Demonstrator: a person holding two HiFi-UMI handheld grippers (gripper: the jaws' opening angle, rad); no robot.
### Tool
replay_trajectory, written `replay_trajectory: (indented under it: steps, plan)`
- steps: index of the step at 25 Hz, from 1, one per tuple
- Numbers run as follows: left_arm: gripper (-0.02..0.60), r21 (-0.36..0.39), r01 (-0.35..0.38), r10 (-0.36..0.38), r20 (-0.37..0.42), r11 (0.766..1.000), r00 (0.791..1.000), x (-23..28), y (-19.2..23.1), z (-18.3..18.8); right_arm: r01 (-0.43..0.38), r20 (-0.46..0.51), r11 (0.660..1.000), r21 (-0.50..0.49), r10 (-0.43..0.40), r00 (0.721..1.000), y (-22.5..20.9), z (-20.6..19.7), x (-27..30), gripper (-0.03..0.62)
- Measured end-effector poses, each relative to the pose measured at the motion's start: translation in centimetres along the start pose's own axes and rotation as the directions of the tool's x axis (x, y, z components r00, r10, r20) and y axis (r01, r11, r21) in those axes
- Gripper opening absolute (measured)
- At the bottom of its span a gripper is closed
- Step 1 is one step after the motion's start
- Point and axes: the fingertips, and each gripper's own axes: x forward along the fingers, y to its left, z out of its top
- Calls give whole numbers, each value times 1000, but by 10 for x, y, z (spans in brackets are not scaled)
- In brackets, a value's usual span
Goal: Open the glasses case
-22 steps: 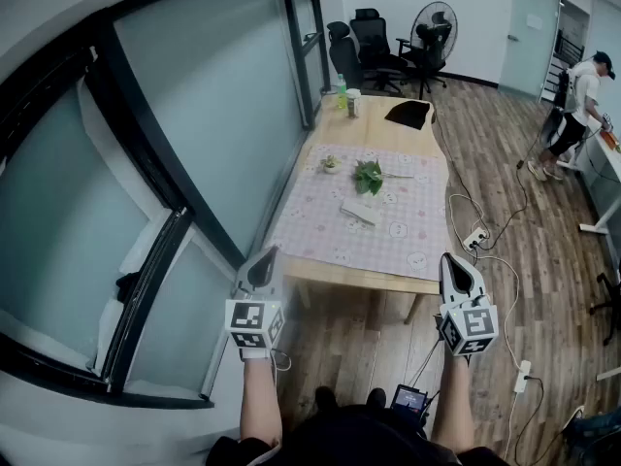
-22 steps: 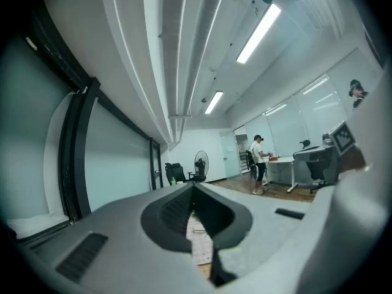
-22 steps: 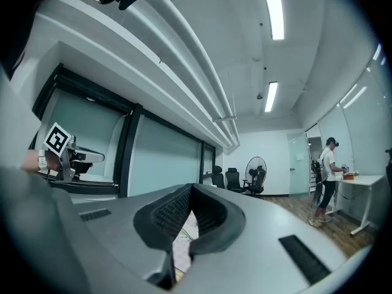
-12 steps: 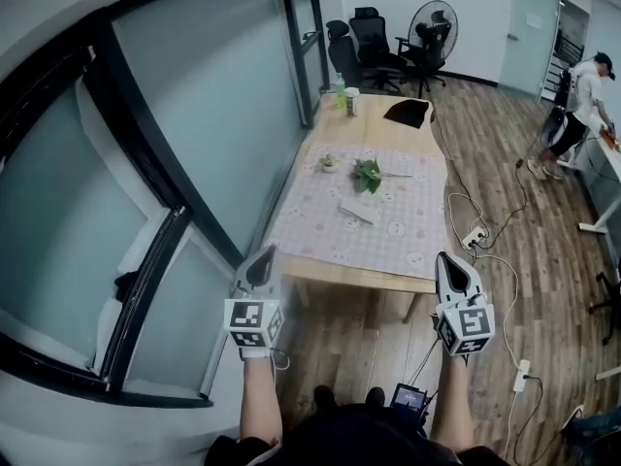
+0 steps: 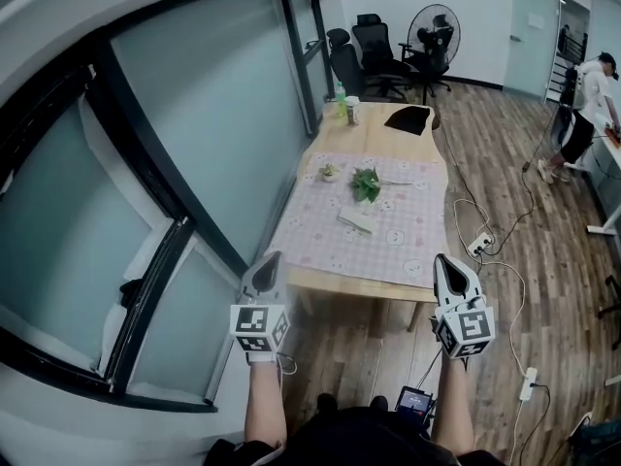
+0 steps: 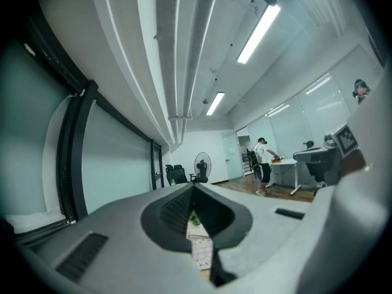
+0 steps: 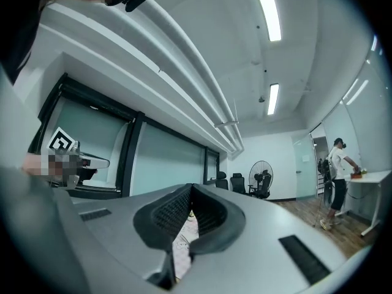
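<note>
as both claws are held level short of the table, claws: left claw point(image 5: 271, 260) clenched on nothing; right claw point(image 5: 441, 260) clenched on nothing.
surface: long pale wooden table point(image 5: 374, 136) ahead of both claws, its near half under a pink patterned cloth point(image 5: 320, 236).
room: brown wood-plank floor point(image 5: 505, 163) right of the right claw; frosted glass wall point(image 5: 213, 95) left of the left claw.
task thing: pale oblong glasses case point(image 5: 356, 220) lying on the cloth, ahead of and between the two claws, well apart from both; too small to tell how its lid stands.
counts: two claws, one table, one cloth, one case, three black office chairs point(image 5: 374, 42), one standing fan point(image 5: 434, 22), two white power strips point(image 5: 480, 245), one person point(image 5: 582, 100).
around: beyond the case, a green leafy sprig point(image 5: 366, 183) and a small potted plant point(image 5: 329, 171); at the far end, a green bottle point(image 5: 341, 93), a pale cup point(image 5: 352, 108) and a flat black thing point(image 5: 408, 116).
in the way: the table's near edge and bare cloth lie between the claws and the case.
</note>
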Motion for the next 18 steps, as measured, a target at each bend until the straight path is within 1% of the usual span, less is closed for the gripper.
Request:
replay_trajectory:
  steps: [2, 5, 9, 13, 16, 18]
  plan:
    - [-6, 9, -13, 13, 2, 1000, 1000, 3, -7, 1, 0, 4, 1000, 11, 0, 1000, -11, -2, 1, 17]
    - [-6, 8, -29, 29, 5, 1000, 1000, 20, -4, 5, 7, 8, 999, 34, -7, 1000, -26, -7, 17, 15]
    - [-6, -10, -2, 2, 13, 1000, 1000, 53, 2, -3, 16, -10, 999, 44, -16, 1000, -37, -23, 49, 17]
    - [-6, -28, 47, -46, 28, 998, 999, 122, 17, -15, 59, -25, 997, 49, -58, 998, -58, -36, 110, 17]
    - [-5, -37, 91, -89, 43, 995, 995, 181, 37, -13, 84, -22, 996, 33, -83, 996, -73, -29, 169, 17]
    - [-6, -43, 126, -125, 33, 991, 992, 215, 48, -15, 91, -22, 996, 17, -90, 996, -77, -20, 206, 15]
